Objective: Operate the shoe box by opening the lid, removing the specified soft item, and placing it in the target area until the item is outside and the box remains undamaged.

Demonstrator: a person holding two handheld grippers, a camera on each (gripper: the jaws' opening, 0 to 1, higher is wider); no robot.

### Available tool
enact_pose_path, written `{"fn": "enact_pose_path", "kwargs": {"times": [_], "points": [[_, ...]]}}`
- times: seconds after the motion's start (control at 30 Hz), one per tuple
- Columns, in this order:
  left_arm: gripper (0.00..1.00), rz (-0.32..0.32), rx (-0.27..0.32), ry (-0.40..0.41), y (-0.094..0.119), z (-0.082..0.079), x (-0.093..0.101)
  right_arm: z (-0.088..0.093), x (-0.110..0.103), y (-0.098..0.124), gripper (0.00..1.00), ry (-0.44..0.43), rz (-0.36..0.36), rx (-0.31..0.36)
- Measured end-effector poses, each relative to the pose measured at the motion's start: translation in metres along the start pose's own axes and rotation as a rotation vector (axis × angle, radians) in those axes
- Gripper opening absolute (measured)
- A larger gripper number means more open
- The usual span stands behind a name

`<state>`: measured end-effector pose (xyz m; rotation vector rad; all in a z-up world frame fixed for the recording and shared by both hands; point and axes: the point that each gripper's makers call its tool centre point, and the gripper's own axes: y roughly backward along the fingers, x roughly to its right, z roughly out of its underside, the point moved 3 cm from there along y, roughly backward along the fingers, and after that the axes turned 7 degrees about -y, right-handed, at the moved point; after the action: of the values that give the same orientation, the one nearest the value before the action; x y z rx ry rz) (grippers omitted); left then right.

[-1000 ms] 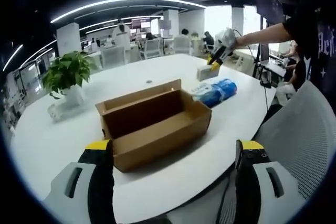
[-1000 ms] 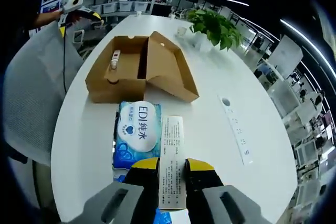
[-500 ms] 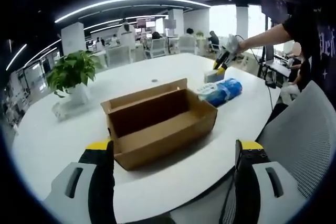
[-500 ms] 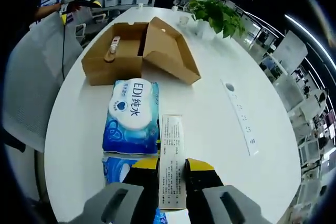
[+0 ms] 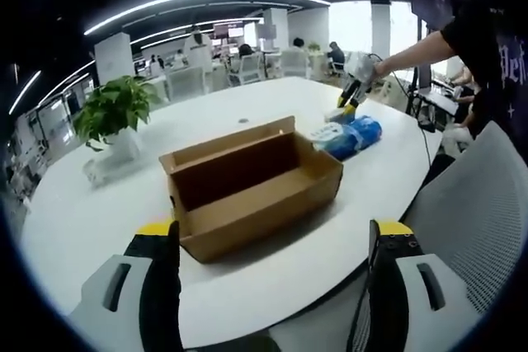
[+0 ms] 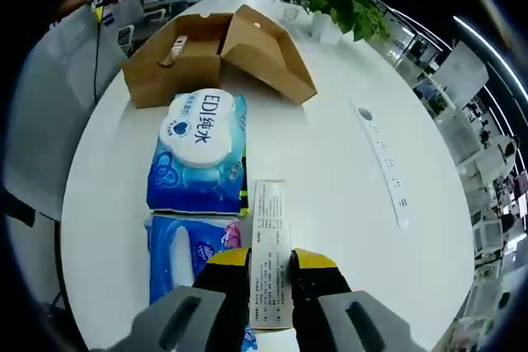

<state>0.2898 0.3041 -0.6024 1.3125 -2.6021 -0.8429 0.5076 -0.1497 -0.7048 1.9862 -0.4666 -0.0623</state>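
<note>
Left gripper view: left gripper (image 5: 272, 241) hangs above the near edge of the white table (image 5: 74, 228), jaws wide apart, nothing btwn them. Cardboard shoe box (image 5: 252, 183) sits mid-table, lid folded back behind it, opening up; long axis runs lower-left to upper-right in this view. Inside looks bare from here, though the near wall hides part of the floor. Beyond the box's right end lie blue wipe packs (image 5: 351, 136). Over them is the right gripper (image 5: 353, 88), held by a person's outstretched arm (image 5: 412, 53); can't make out its jaws from this far. Potted plant (image 5: 111, 113) stands at left, well apart from the box. Grey mesh chair (image 5: 470, 220) at right.

Right gripper view: right gripper (image 6: 270, 263) jaws closed on a slim white carton (image 6: 271, 253) w/ printed text. Carton's long axis runs along the jaws, far end pointing toward the box. Just left of it, two wipe packs end to end: far one (image 6: 198, 150) w/ white oval label, near one (image 6: 183, 249) beside the jaws. Both packs lie on the table, outside the box, long axes pointing at it. Shoe box (image 6: 216, 53) open beyond them, lid flap down to its right; a small pale item (image 6: 176, 45) lies inside. Power strip (image 6: 384, 162) lies to the right. Plant (image 6: 340, 7) at far end.
</note>
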Motion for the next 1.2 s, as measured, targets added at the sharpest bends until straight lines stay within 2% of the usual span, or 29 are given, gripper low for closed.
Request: {"fn": "enact_pose_path", "kwargs": {"times": [0.4, 0.53, 1.2], "points": [[0.94, 0.0, -0.011, 0.0, -0.001, 0.001, -0.001, 0.011, 0.005, -0.002, 0.14, 0.041, 0.008, -0.054], [0.94, 0.001, -0.016, -0.002, -0.001, 0.001, -0.001, 0.022, 0.006, -0.004, 0.14, 0.12, 0.01, -0.123], [0.93, 0.004, -0.022, -0.004, -0.002, 0.002, 0.0, 0.024, 0.014, -0.008, 0.15, 0.174, 0.01, -0.163]]}}
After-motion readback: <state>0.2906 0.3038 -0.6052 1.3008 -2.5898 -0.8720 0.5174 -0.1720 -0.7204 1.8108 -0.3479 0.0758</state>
